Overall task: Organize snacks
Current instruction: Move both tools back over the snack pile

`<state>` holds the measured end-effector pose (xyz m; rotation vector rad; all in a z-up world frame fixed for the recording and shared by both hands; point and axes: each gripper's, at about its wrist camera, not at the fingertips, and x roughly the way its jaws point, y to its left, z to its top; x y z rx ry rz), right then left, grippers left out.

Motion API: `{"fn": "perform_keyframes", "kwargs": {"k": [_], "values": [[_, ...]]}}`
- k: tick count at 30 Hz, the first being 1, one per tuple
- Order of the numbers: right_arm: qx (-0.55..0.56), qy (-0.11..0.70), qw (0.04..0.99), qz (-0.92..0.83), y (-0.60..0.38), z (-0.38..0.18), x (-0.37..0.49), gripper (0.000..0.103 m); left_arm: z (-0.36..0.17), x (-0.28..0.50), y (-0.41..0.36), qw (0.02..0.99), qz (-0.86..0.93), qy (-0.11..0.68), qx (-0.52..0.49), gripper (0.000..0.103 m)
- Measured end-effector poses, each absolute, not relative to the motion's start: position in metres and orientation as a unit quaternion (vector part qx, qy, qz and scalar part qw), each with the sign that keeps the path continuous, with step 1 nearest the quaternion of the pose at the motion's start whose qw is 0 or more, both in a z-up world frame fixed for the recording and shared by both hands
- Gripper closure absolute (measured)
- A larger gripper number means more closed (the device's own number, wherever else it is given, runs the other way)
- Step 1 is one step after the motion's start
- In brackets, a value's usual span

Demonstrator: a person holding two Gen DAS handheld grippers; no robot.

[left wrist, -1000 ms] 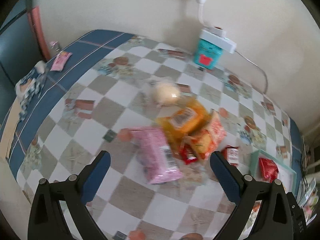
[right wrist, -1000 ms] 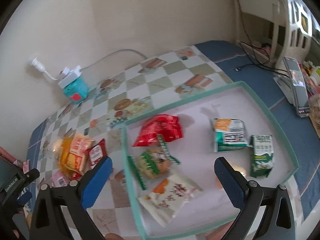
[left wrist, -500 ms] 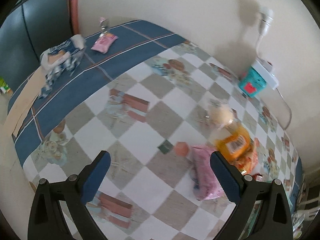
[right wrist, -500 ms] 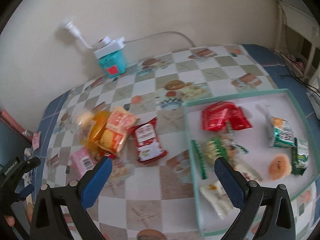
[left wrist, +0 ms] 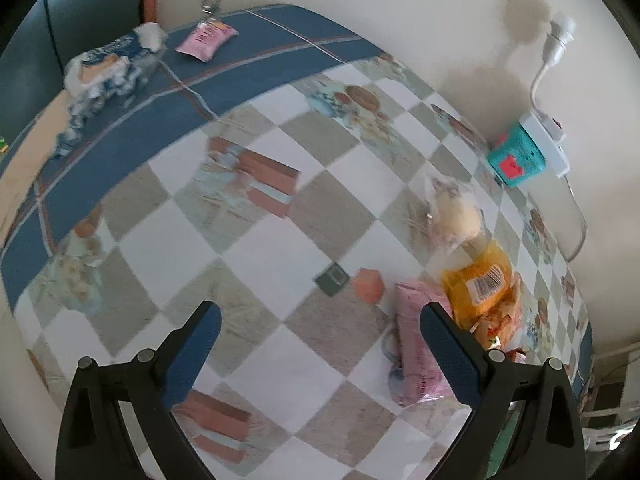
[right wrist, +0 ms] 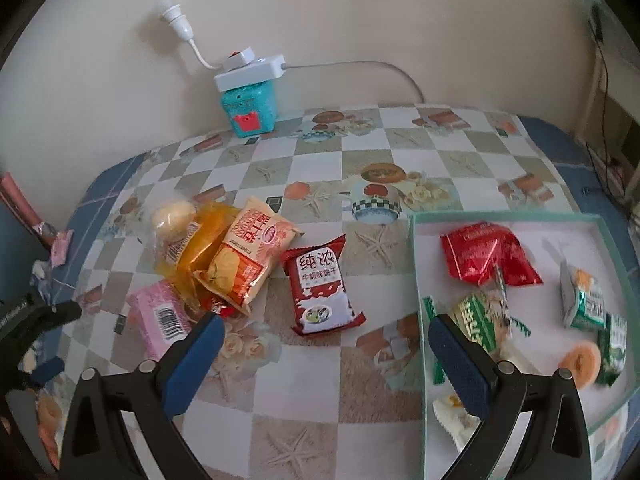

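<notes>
Roughly six packets (right wrist: 490,257) inside tray (right wrist: 418,264)

A plain cream-painted wall (right wrist: 360,12) is being lit by soft daylight, with shadows being cast on it at two o'clock in the left wrist view. A table is being covered by a glossy checked oilcloth with a blue border (left wrist: 256,80). A white power strip (right wrist: 250,70) is being carried on a teal box (right wrist: 250,110) at eleven o'clock, and its white cable (right wrist: 360,65) is being run along the wall.
</notes>
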<state>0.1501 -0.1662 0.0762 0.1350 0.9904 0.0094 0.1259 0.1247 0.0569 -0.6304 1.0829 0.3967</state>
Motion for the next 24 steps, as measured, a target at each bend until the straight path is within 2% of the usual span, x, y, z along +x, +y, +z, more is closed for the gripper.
{"fn": "perform_keyframes", "kwargs": {"k": [16, 24], "values": [[0.026, 0.481, 0.876, 0.005, -0.16, 0.048, 0.168, 0.001, 0.032, 0.169, 0.065, 0.792, 0.117, 0.542, -0.256, 0.003], [0.022, 0.479, 0.877, 0.014, -0.155, 0.043, 0.179, 0.019, 0.021, 0.18, 0.052, 0.794, 0.116, 0.552, -0.227, 0.004]]}}
